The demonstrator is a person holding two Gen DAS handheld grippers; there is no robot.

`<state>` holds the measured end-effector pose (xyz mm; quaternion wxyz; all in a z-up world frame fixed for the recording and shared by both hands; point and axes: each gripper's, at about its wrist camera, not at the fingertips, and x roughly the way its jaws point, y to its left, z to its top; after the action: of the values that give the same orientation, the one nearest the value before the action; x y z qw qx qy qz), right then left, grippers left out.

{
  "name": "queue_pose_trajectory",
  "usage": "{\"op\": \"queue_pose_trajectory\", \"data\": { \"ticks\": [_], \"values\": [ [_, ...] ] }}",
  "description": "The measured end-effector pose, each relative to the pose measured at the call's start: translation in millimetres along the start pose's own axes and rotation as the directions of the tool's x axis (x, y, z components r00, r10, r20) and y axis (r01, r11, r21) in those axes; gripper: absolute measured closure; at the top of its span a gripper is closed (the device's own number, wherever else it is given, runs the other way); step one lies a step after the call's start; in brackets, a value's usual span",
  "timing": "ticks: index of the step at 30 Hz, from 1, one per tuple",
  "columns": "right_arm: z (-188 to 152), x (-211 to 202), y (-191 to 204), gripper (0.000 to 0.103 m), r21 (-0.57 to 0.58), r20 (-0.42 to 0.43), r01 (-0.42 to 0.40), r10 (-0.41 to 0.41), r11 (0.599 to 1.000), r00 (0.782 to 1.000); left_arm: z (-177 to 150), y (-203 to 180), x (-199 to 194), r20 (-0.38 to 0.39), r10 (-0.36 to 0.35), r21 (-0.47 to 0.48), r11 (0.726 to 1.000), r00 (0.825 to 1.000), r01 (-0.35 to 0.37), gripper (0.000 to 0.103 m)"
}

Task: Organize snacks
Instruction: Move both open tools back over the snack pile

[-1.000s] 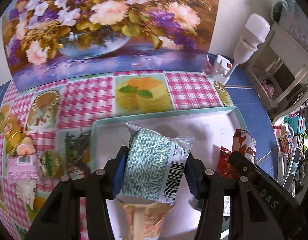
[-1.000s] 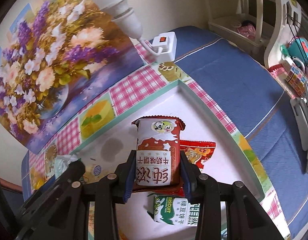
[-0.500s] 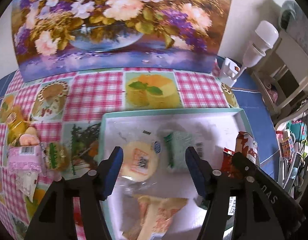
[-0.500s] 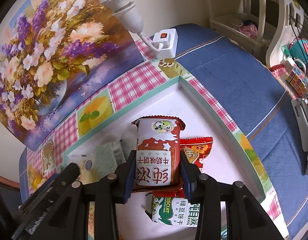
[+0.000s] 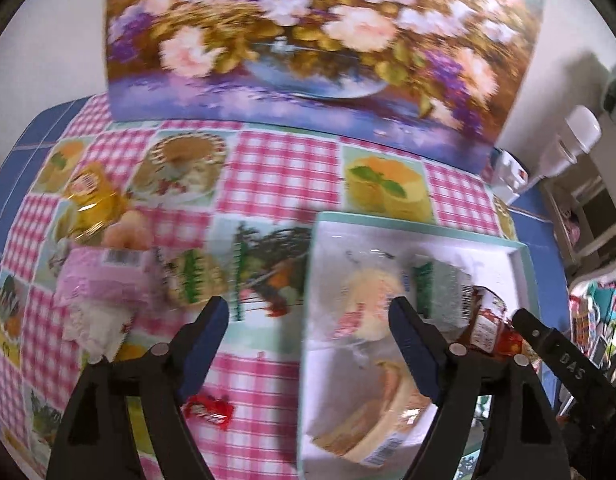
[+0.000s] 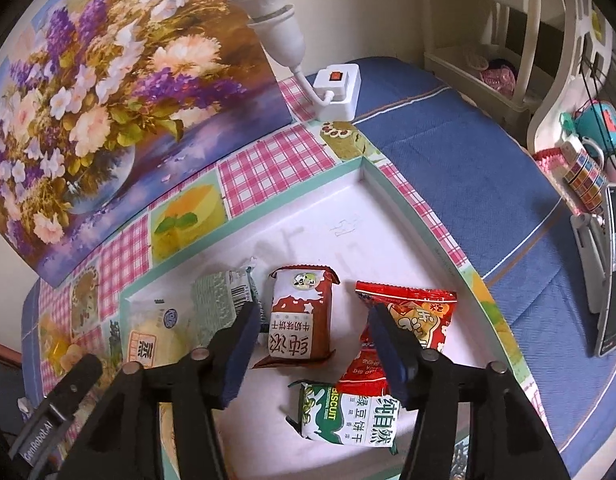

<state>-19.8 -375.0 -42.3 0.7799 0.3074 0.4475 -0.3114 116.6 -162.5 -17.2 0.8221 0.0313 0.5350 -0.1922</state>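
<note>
snacks (image 6: 301, 318) under opening right gripper (image 6: 312, 342)

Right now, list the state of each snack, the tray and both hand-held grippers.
left hand-held gripper: opening, empty, over the tablecloth
right hand-held gripper: opening, pads clear of the brown biscuit pack
brown biscuit pack: flat in the tray
tray: holds several packs
green biscuit pack: flat in tray
red snack pack: flat in tray
</note>
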Motion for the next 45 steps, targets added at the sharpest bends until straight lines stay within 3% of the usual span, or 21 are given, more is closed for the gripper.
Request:
{"op": "queue_pose_trajectory", "data": {
  "ticks": [8, 11, 16, 29, 39, 45],
  "values": [
    [-9.1, -10.4, 11.2, 0.019, -0.043, 0.023, -0.003, 0.004, 0.999, 1.0, -10.4, 35.9, -5.4, -0.005, 0.1, -0.03, 0.995, 0.995, -0.1, 0.016],
    [-15.6, -13.2, 17.7, 0.015, -0.062, 0.026, -0.007, 0.009, 0.998, 1.0, -14.3, 47.3, -10.3, -0.002, 0.116, -0.044, 0.992, 0.993, -0.116, 0.016],
    [-25.4, -18.7, 31.5, 0.001, -0.099, 0.033, -0.026, 0.029, 0.995, 0.999, -19.8, 65.1, -22.8, 0.016, 0.138, -0.067, 0.988, 0.99, -0.136, 0.015],
    [-43.6, -52.4, 69.1, 0.0, -0.218, 0.13, -0.11, 0.14, 0.97, 0.982, -35.7, 109.4, -68.3, 0.123, 0.196, -0.114, 0.977, 0.973, -0.183, 0.015],
    [-66.3, -79.3, 101.6, 0.0, -0.281, 0.136, -0.181, 0.226, 0.942, 0.965, -51.8, 134.7, -98.8, 0.173, 0.229, -0.098, 0.972, 0.958, -0.215, 0.015],
    [-83.3, -89.8, 129.0, 0.0, -0.332, 0.122, -0.208, 0.261, 0.92, 0.958, -55.5, 157.2, -103.8, 0.158, 0.247, -0.135, 0.964, 0.956, -0.227, 0.015]
  ]
}}
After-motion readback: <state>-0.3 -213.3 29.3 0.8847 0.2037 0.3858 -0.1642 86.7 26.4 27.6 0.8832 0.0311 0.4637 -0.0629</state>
